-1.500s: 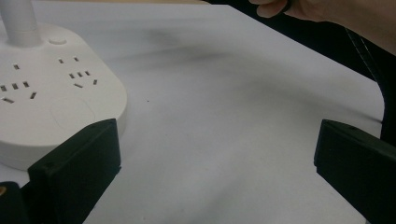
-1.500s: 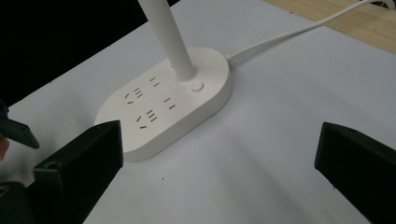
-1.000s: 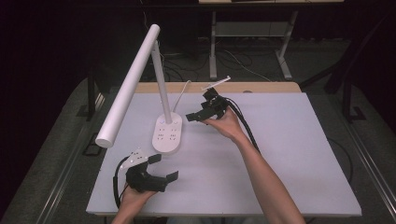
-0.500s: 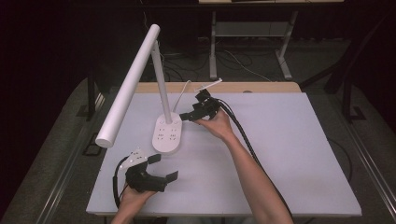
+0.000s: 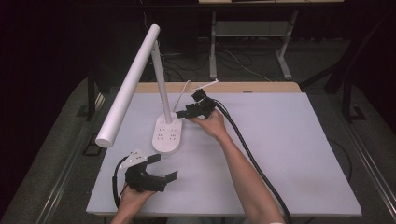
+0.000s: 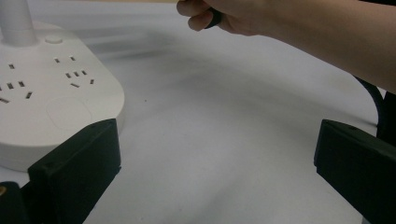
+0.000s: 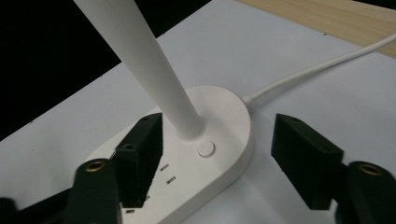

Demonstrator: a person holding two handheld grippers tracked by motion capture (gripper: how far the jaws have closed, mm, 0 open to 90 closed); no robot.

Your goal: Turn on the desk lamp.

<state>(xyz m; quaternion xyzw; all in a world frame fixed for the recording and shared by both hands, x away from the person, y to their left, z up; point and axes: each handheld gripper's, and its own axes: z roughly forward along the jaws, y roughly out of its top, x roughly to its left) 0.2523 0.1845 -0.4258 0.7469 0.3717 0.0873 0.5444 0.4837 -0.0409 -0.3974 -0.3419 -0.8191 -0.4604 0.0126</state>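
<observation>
A white desk lamp stands at the table's left middle: an oval base (image 5: 168, 136) with several sockets, an upright stem (image 5: 161, 88) and a long tube head (image 5: 128, 91). My right gripper (image 5: 183, 113) is at the back of the base, jaws open and just now closing. In the right gripper view the stem (image 7: 154, 70) and a round button (image 7: 206, 148) lie between the jaws of the right gripper (image 7: 217, 122), with neither pad touching them. My left gripper (image 5: 164, 167) rests open near the front edge, empty, and the base (image 6: 51, 102) lies beside its left jaw.
The lamp's white cable (image 7: 317, 67) runs from the base toward the wooden strip (image 5: 261, 87) at the table's far edge. The right gripper's black cable (image 5: 247, 149) trails along the forearm. The white tabletop (image 5: 289, 154) stretches to the right.
My right gripper has moved left and down to the lamp base, and its jaws have narrowed. The left gripper has stayed still.
</observation>
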